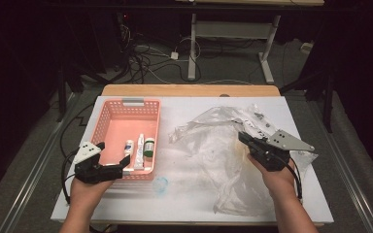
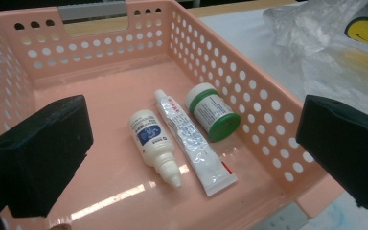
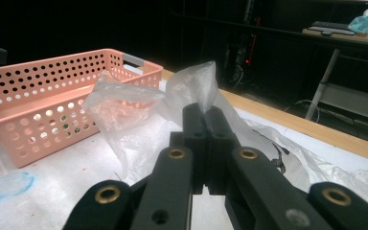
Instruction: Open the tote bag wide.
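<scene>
While the right tool (image 3: 205,120) pinches the plastic bag (image 3: 191,86), its pads stay hidden.

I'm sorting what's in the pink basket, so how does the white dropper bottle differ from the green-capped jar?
The dropper bottle is slim, all white with a blue label and a pointed tip; the jar is squat and wide with a flat green cap. Both lie on their sides in the basket, either side of the tube.

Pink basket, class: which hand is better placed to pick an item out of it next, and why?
Left. The left claw is open at the pink basket, facing the dropper bottle, tube and jar. The right claw is shut on the plastic bag.
</scene>
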Available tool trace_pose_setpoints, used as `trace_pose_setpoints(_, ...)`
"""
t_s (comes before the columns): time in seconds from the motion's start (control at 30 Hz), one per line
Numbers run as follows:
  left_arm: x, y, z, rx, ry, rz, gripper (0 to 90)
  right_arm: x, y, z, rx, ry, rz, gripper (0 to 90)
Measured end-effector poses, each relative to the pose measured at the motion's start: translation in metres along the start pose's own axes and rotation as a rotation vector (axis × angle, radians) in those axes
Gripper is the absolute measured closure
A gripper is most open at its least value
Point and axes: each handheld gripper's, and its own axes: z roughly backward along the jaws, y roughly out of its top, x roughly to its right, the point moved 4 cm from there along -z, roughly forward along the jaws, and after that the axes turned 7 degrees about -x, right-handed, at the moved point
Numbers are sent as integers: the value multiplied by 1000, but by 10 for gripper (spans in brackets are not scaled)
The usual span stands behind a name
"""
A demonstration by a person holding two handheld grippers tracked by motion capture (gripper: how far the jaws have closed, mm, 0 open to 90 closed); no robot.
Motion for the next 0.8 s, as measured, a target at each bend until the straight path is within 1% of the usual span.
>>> trace_pose_setpoints(0.03,-3,0,0,3,6,10,0,0,0,0,0,-3,0,900)
trace_pose_setpoints(0.2,-4,-1,0,4,6,18,0,0,1,0,-1,-2,0,900)
trace_pose_setpoints(0.3,-3,-1,-1,2,6,17,0,0,1,-1,-1,0,4,900)
trace_pose_setpoints(0.43,1,3,-2,-12,-8,8,0,0,0,-2,-6,5,-5,900)
trace_pose_setpoints(0.47,1,3,-2,-12,-8,8,0,0,-1,-3,-9,6,0,900)
trace_pose_setpoints(0.53,5,6,-2,-17,-15,0,0,-1,-1,-5,-16,5,2,900)
trace_pose_setpoints(0.6,9,12,-1,-24,-27,1,0,-1,-1,-7,-17,6,7,900)
trace_pose_setpoints(0.63,9,12,-1,-24,-27,1,0,-2,-1,-7,-16,7,7,900)
trace_pose_setpoints(0.67,12,18,-1,-19,-24,-6,0,-2,0,-7,-15,9,7,900)
trace_pose_setpoints(0.7,12,18,-1,-19,-24,-6,0,-2,0,-6,-15,10,5,900)
trace_pose_setpoints(0.77,14,23,-1,-13,-22,-11,0,-2,0,-6,-13,11,6,900)
trace_pose_setpoints(0.8,14,28,-4,-25,-28,-6,0,-2,1,-4,-8,10,5,900)
